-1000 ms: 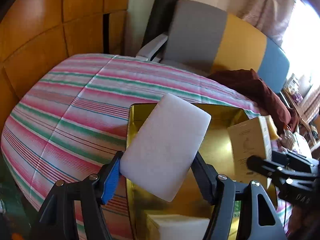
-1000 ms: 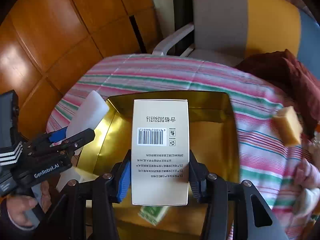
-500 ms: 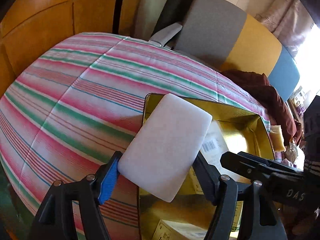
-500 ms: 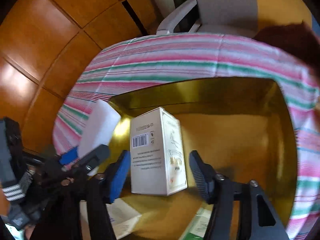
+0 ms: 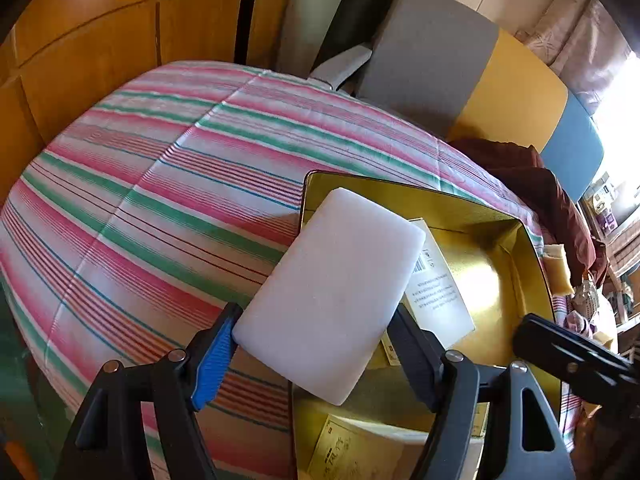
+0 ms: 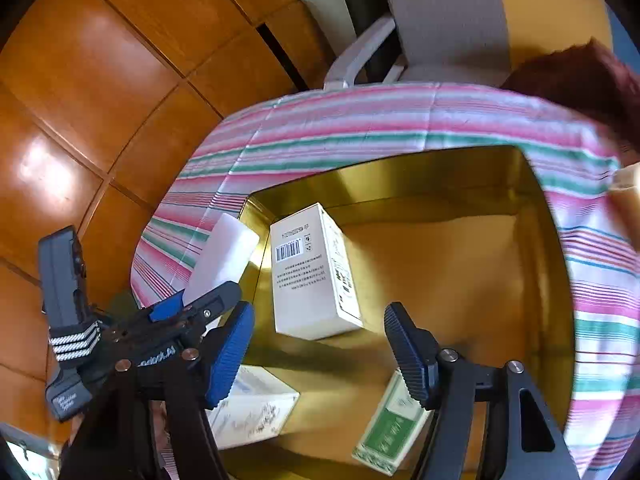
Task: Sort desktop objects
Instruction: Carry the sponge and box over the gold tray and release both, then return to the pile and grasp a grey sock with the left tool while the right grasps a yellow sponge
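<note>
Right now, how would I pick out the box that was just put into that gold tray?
Find the gold tray on the striped tablecloth. Near its left wall lies a white carton, barcode facing up, ahead of the right gripper. The other boxes sit nearer the camera; one is green-printed.

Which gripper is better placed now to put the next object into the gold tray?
Left. The left gripper has the white block between its opening jaws over the gold tray edge. The right gripper, jaws opening, holds nothing; its white box already lies inside.

A box (image 6: 312,272) is seen lying in the tray (image 6: 460,176) ahead of the right claw (image 6: 320,344), two cartons beneath it.
</note>
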